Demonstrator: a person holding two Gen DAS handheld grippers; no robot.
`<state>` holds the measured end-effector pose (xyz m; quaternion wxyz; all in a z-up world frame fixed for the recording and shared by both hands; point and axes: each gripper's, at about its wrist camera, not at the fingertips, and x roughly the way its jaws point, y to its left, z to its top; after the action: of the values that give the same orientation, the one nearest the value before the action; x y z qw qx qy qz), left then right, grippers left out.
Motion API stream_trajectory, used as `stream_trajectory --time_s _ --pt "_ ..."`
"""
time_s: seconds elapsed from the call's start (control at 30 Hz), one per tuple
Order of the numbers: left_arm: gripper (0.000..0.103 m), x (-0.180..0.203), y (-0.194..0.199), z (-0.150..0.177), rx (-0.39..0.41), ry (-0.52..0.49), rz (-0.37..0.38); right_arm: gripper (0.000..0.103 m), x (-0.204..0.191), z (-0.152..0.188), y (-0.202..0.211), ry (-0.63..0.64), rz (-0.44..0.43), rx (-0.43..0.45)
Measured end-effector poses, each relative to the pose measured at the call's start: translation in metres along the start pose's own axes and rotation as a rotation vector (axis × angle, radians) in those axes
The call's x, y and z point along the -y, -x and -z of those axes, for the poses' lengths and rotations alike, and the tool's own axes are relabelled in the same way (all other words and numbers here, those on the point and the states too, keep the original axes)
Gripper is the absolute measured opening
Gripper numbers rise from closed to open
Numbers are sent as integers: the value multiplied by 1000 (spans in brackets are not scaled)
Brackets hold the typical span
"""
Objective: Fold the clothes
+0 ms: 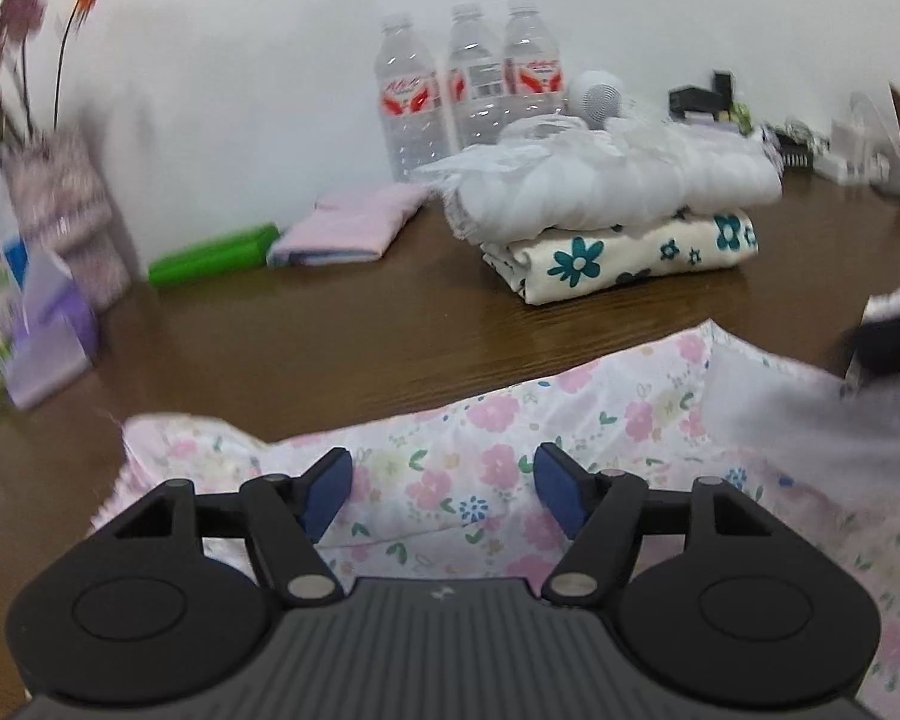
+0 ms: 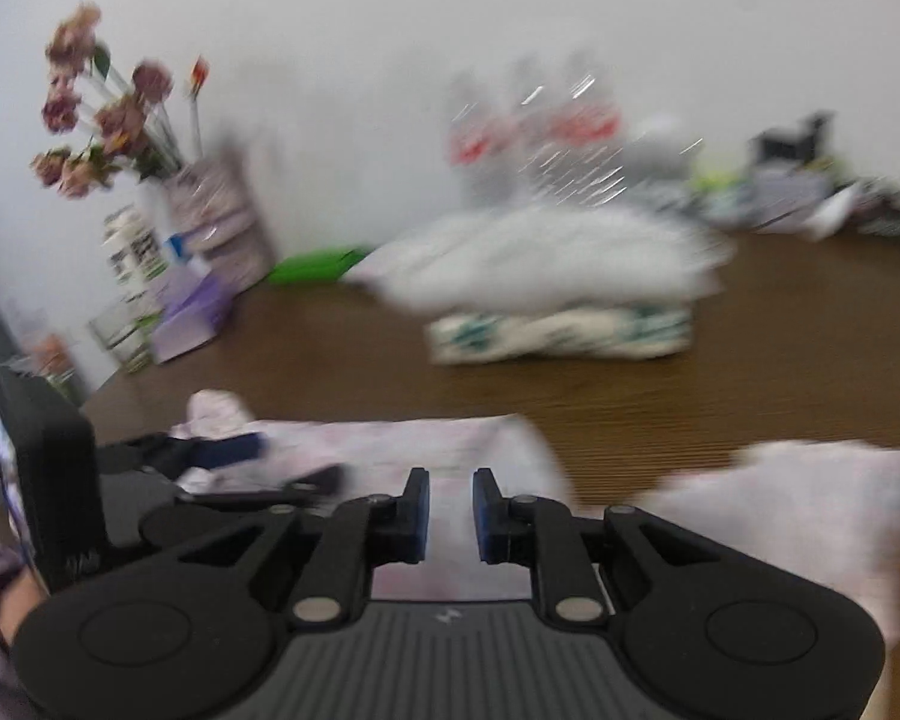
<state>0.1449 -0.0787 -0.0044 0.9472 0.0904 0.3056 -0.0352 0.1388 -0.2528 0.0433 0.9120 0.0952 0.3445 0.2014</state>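
Three water bottles (image 1: 474,78), two stacked folded garments (image 1: 618,222).

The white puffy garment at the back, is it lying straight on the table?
No, the white puffy garment sits on a folded cream cloth with teal flowers, not on the table.

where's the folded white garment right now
In the left wrist view the white garment sits right of centre at the back of the table, stacked on the teal-flowered folded cloth, just before the three water bottles.

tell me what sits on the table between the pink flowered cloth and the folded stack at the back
Nothing: in the left wrist view only bare brown table runs from the pink flowered cloth to the folded stack.
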Motion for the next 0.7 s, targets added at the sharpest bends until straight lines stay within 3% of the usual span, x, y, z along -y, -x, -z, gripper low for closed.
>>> stream_trajectory --time_s 0.07,0.17,0.2,0.33,0.43,0.47,0.5,0.6,0.7 --pt "69 -11 -2 0 -18 67 36 15 -8 -4 -30 -41 -11 4" --pt "69 -24 -5 -1 -36 169 18 14 -14 -8 -72 -60 18 -12" --pt "69 -27 -6 -2 -37 186 1 3 -14 -6 -76 -36 56 -9" --pt "62 -40 -6 -1 -19 265 -49 0 4 -3 -70 -79 150 58" --pt "61 -53 -6 0 -3 377 -112 0 14 -4 -64 -123 144 62" --pt "61 -59 -7 0 -1 420 -132 2 17 -4 -62 -136 140 61" --pt "62 -65 -7 0 1 462 -153 11 13 -4 -57 -120 121 63" --pt "62 -69 -11 -4 -22 419 -184 12 -7 -1 -39 -20 46 41" --pt "62 -66 -15 -7 -45 366 -225 12 -20 16 -29 63 65 -36"
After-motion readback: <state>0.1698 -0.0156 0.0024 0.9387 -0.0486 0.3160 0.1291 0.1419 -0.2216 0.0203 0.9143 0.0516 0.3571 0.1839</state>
